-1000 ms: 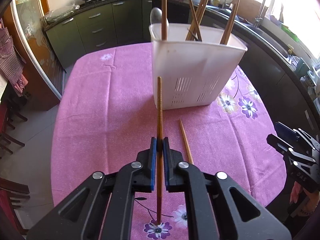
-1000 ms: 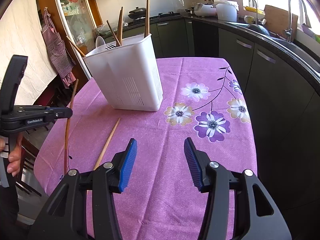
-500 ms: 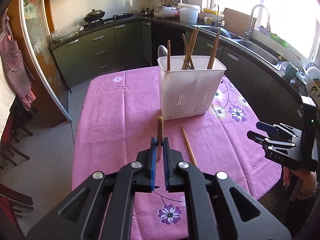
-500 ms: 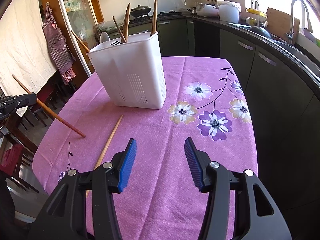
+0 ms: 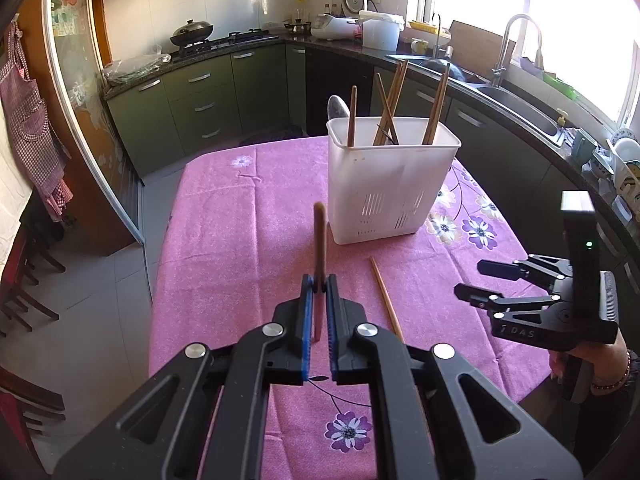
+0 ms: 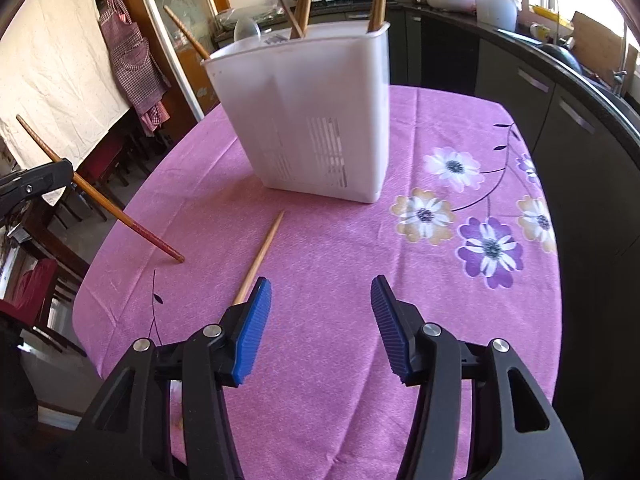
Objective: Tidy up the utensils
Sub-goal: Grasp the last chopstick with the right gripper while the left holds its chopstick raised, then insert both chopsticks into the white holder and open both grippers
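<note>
While clamped on a chopstick (image 5: 319, 240), the left gripper (image 5: 319, 292) faces the white holder (image 5: 390, 184) at one o'clock. Right view: right gripper (image 6: 320, 320) agape; loose chopstick (image 6: 262, 254) at eleven o'clock, apparently flat on the tablecloth (image 6: 320, 240).

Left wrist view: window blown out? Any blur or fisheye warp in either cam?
Left wrist view: the window at upper right is blown out to white, and the held chopstick, shut in the left tongs, looks soft at its tip. Right wrist view: the white utensil holder is slightly smeared; the counter edge bows from fisheye; the open right tongs are sharp.
</note>
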Tool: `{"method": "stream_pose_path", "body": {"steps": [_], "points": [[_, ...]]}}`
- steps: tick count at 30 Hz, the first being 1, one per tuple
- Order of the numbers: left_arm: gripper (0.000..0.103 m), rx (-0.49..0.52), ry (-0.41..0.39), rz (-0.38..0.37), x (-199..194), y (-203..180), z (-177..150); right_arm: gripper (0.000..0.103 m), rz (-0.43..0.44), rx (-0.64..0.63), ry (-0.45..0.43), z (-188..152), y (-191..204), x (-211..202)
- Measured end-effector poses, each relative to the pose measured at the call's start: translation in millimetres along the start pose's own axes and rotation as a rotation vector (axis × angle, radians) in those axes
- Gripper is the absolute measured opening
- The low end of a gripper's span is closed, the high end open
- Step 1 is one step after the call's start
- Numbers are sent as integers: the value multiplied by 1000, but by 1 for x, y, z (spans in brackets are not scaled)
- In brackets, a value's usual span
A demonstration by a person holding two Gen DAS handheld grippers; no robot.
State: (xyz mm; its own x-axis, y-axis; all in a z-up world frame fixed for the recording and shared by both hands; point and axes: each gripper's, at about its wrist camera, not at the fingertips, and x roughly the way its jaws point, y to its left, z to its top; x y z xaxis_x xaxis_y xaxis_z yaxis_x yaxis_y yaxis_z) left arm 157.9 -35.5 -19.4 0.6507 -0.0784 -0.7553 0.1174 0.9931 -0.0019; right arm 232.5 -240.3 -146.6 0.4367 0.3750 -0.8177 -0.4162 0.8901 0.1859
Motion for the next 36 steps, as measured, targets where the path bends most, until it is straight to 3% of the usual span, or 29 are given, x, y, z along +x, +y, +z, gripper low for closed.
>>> {"method": "stream_pose_path", "body": {"steps": [10, 19, 22, 25, 26, 32, 36], "points": [[6, 11, 1, -9, -1, 7, -3, 52, -3, -74, 172, 25, 41, 67], [6, 22, -4, -26, -2, 9, -5, 44, -51, -134, 244, 36, 67, 93], [6, 29, -5, -30, -2, 8, -6, 40, -89, -159, 247, 39, 72, 96], [6, 32, -5, -33, -3, 6, -6, 26, -90, -174, 245, 36, 76, 93], [6, 32, -5, -33, -3, 6, -6, 12, -90, -176, 245, 36, 76, 93], [6, 32, -1, -27, -2, 6, -6, 8, -68, -152, 231, 36, 67, 88], [6, 33, 2, -27, -1, 6, -6, 7, -59, -123, 142, 43, 53, 55]]}}
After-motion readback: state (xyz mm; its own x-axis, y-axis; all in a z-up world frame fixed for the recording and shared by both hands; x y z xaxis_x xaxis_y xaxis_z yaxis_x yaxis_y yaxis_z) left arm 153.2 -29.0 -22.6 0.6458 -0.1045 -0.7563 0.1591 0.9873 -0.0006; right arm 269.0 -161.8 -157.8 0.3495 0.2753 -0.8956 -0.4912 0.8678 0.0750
